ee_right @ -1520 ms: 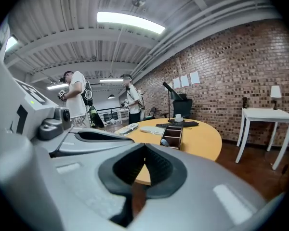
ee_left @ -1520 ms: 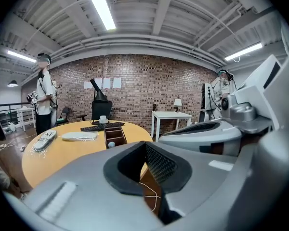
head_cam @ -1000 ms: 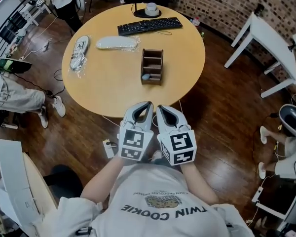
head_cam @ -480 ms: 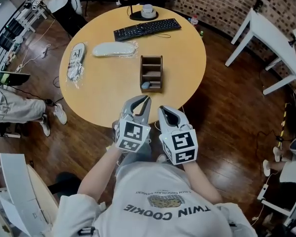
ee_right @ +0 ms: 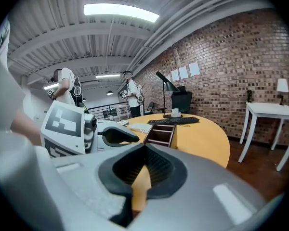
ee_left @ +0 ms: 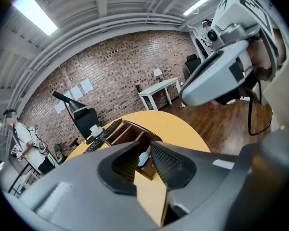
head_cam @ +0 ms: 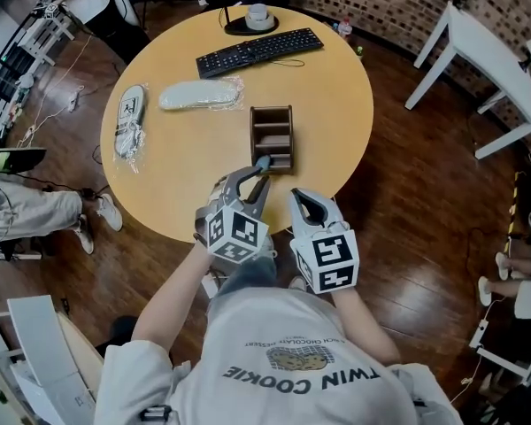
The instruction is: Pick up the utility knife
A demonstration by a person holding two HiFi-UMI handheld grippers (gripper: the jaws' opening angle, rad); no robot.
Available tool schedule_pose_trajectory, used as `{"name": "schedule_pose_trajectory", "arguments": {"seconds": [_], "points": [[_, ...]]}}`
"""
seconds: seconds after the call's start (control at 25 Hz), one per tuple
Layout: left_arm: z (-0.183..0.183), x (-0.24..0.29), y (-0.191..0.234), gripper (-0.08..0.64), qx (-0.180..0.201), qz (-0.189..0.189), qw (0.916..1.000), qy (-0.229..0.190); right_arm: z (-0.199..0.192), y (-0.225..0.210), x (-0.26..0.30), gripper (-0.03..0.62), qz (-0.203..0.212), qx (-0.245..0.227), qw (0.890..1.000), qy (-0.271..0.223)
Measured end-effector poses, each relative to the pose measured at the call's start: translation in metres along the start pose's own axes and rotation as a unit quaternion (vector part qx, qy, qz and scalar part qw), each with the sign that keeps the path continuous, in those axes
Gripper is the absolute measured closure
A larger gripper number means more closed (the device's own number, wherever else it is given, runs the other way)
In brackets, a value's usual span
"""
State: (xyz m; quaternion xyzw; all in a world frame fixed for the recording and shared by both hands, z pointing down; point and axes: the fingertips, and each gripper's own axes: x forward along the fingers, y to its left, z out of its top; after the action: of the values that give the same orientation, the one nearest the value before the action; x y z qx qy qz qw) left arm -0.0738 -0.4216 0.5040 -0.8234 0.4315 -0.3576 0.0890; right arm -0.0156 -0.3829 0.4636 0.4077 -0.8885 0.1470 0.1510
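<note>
A brown wooden desk organizer [head_cam: 273, 134] stands on the round yellow table [head_cam: 177, 184]. The light-blue end of the utility knife [head_cam: 263, 161] sticks out of its nearest compartment. My left gripper [head_cam: 257, 178] is just short of that end with its jaws opening and nothing between them. In the left gripper view the knife [ee_left: 143, 158] shows beyond the gap of the left gripper [ee_left: 144, 148], in front of the organizer [ee_left: 127, 133]. My right gripper [head_cam: 302, 201] hangs shut and empty over the table's near edge, to the right. In its own view the right gripper [ee_right: 146, 147] faces the organizer [ee_right: 160, 134].
A black keyboard [head_cam: 258, 48] and a lamp base [head_cam: 257, 18] lie at the table's far side. Two plastic-wrapped slippers [head_cam: 201, 94] [head_cam: 128, 118] lie at the left. A white side table [head_cam: 487, 56] stands at the right on the wood floor. A seated person's legs [head_cam: 35, 206] are at the left.
Both grippers have moved forward from in front of the table to over its near edge. The left one has rolled, opened its jaws and come close to the organizer.
</note>
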Motion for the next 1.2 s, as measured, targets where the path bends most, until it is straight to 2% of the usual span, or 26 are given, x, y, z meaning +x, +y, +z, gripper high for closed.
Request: {"name": "schedule_pose_trajectory", "arguments": {"seconds": [0.08,0.24,0.4,0.64,0.72,0.92,1.2], "points": [[-0.007,0.009,-0.001,0.448,0.030,-0.017,0.9993,0.013,-0.002,-0.004,0.006,0.592,-0.005,0.006,1.000,0.004],[-0.022,0.025,-0.001,0.439,0.102,-0.037,0.9936,0.033,0.000,-0.007,0.015,0.592,-0.013,0.012,1.000,0.005],[-0.031,0.039,-0.001,0.439,0.156,-0.047,0.9856,0.046,-0.003,-0.011,0.021,0.592,-0.020,0.018,1.000,0.009],[-0.038,0.053,-0.004,0.442,0.230,-0.067,0.9693,0.056,-0.003,-0.014,0.027,0.592,-0.026,0.041,0.999,0.010],[-0.040,0.054,-0.005,0.479,0.237,-0.073,0.9670,0.057,-0.004,-0.014,0.028,0.592,-0.029,0.043,0.999,0.010],[-0.041,0.054,-0.003,0.485,0.231,-0.083,0.9676,0.060,-0.004,-0.014,0.027,0.592,-0.035,0.044,0.998,0.010],[-0.033,0.043,0.000,0.486,0.188,-0.089,0.9758,0.067,-0.002,-0.011,0.021,0.592,-0.031,0.043,0.999,0.008]]}}
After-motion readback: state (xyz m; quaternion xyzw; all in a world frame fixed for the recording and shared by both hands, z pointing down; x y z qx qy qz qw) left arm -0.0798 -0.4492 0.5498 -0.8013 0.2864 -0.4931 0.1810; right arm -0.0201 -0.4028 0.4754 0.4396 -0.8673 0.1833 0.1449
